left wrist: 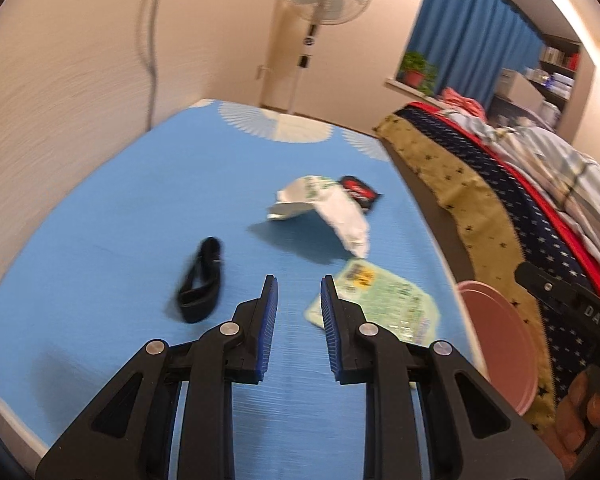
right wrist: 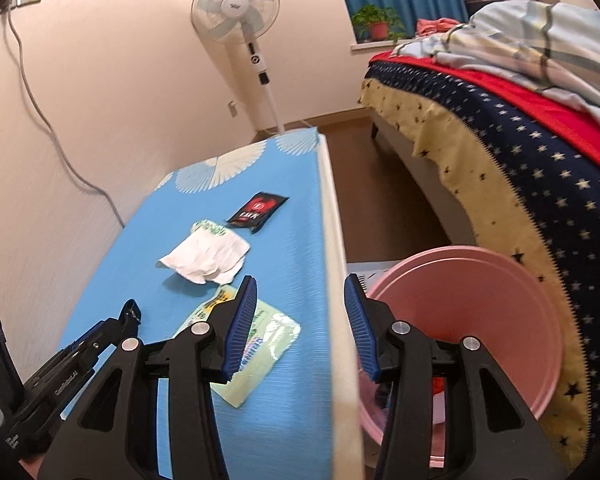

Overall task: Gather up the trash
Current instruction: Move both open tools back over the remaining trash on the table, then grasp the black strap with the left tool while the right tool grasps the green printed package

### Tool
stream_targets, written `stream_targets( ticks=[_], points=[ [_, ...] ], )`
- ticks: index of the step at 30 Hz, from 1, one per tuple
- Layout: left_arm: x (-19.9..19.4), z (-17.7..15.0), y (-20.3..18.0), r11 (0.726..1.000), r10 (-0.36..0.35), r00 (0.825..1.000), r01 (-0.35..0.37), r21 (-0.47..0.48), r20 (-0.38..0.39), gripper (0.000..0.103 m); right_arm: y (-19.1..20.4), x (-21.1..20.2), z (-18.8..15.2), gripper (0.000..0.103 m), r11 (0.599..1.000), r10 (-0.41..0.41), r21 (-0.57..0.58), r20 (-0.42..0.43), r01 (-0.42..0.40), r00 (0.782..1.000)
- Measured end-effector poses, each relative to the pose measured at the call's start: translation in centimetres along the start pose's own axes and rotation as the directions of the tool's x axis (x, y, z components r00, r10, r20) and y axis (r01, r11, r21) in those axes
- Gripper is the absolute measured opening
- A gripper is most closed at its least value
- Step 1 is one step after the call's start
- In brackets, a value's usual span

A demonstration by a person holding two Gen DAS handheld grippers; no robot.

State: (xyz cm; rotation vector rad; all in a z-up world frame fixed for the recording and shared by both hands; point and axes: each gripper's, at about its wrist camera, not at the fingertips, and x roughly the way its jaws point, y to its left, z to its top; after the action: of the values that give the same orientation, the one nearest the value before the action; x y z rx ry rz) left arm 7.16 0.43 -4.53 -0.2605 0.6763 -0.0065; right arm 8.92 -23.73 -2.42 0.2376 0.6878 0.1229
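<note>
Both grippers empty, jaws parted. Left gripper (left wrist: 298, 294) hovers nearest the green wrapper (left wrist: 384, 306), which lies flat on the blue worktop (left wrist: 140, 240), just right of its jaws, pink bin (right wrist: 480, 312) beyond.

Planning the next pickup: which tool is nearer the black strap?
Left. The left tool hovers open just right of the strap; the right tool sits farther right, over the table edge beside the pink bin.

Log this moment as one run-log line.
left claw: open, empty | right claw: open, empty | on table: green wrapper, white wrapper, black packet | pink bin: beside table
</note>
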Motion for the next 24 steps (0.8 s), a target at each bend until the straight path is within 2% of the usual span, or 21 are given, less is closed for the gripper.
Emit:
stream_targets(
  ticks=[3, 5, 6, 7, 8, 10, 15, 18, 24],
  points=[
    [0.6, 0.0, 1.4, 0.998, 0.054, 0.999, -0.054, -0.033, -0.004, 0.023, 0.5, 1.3, -0.4, 0.046, 1.0, 0.014, -0.006, -0.022, -0.014, 1.0],
    [1.1, 0.0, 2.4, 0.993, 0.1, 0.995, -0.101, -0.058, -0.012, 0.033, 0.9, 2.4, -0.6, 0.046, 1.0, 0.024, -0.004, -0.041, -0.024, 0.999],
    [1.4, 0.0, 3.1, 0.989, 0.123, 0.992, -0.124, -0.077, -0.016, 0.045, 0.9, 2.9, -0.7, 0.047, 1.0, 0.026, -0.003, -0.051, -0.027, 0.998],
    [1.6, 0.0, 3.4, 0.986, 0.138, 0.99, -0.139, -0.09, -0.021, 0.05, 1.0, 3.4, -0.8, 0.048, 1.0, 0.03, -0.002, -0.06, -0.03, 0.998],
    [1.9, 0.0, 3.8, 0.983, 0.149, 0.988, -0.151, -0.103, -0.026, 0.051, 1.0, 4.1, -0.8, 0.049, 0.999, 0.036, 0.003, -0.076, -0.035, 0.996],
    [2.4, 0.0, 4.4, 0.98, 0.157, 0.987, -0.161, -0.119, -0.039, 0.051, 1.0, 5.2, -1.0, 0.061, 0.999, 0.04, 0.007, -0.099, -0.039, 0.994],
    [3.2, 0.1, 4.5, 0.979, 0.158, 0.986, -0.163, -0.124, -0.053, 0.051, 1.3, 7.7, -1.4, 0.073, 0.999, 0.052, -0.007, -0.159, -0.054, 0.986],
    [3.7, 0.2, 4.3, 0.98, 0.156, 0.986, -0.162, -0.118, -0.061, 0.052, 2.0, 8.7, -1.5, 0.078, 0.997, 0.052, -0.043, -0.178, -0.061, 0.983],
    [4.6, 0.2, 4.4, 0.979, 0.157, 0.984, -0.166, -0.117, -0.08, 0.051, 2.7, 10.1, -1.3, 0.08, 0.994, 0.054, -0.083, -0.205, -0.072, 0.977]
  ],
)
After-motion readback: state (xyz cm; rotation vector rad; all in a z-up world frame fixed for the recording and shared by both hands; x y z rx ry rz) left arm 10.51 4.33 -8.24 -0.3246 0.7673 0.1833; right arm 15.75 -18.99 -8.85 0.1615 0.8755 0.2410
